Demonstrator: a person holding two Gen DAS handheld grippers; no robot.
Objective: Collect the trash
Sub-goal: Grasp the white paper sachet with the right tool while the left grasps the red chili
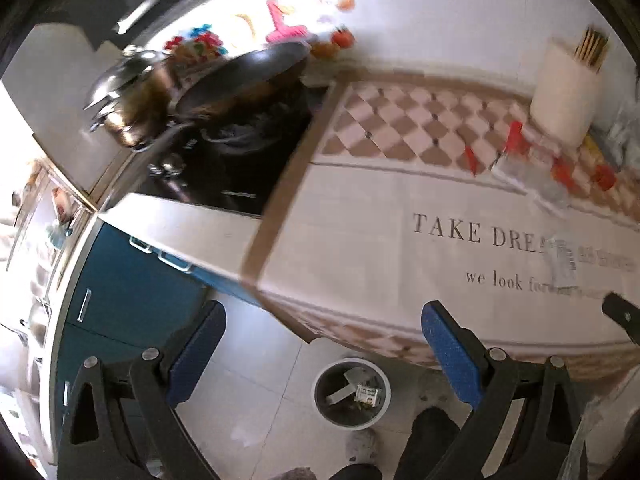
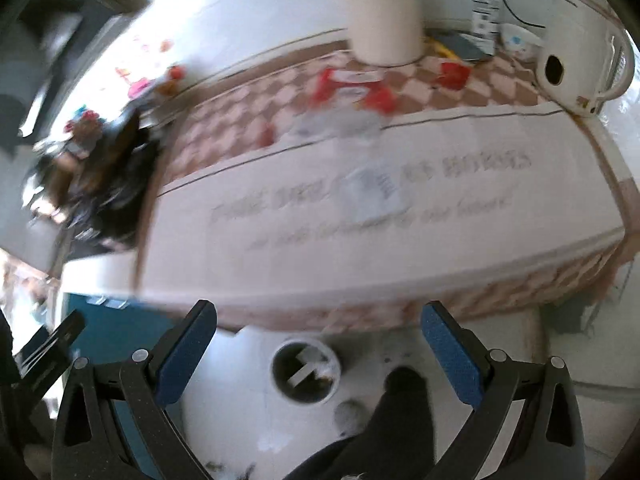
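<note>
A round grey trash bin (image 1: 351, 393) stands on the tiled floor below the counter edge, with scraps and a small box inside; it also shows in the right wrist view (image 2: 306, 372). On the counter mat lie clear plastic wrappers (image 1: 560, 258) and red-and-clear packaging (image 1: 532, 160); the same wrappers (image 2: 372, 192) and red packaging (image 2: 352, 84) appear blurred in the right wrist view. My left gripper (image 1: 324, 344) is open and empty above the bin. My right gripper (image 2: 320, 340) is open and empty, also above the bin.
A stove with a black wok (image 1: 248, 76) and a steel pot (image 1: 128, 96) sits left of the mat. A white utensil holder (image 1: 568, 92) stands at the back. A white kettle (image 2: 580, 64) is at the far right. Blue cabinets (image 1: 132, 280) are below. The person's foot (image 2: 404, 384) is near the bin.
</note>
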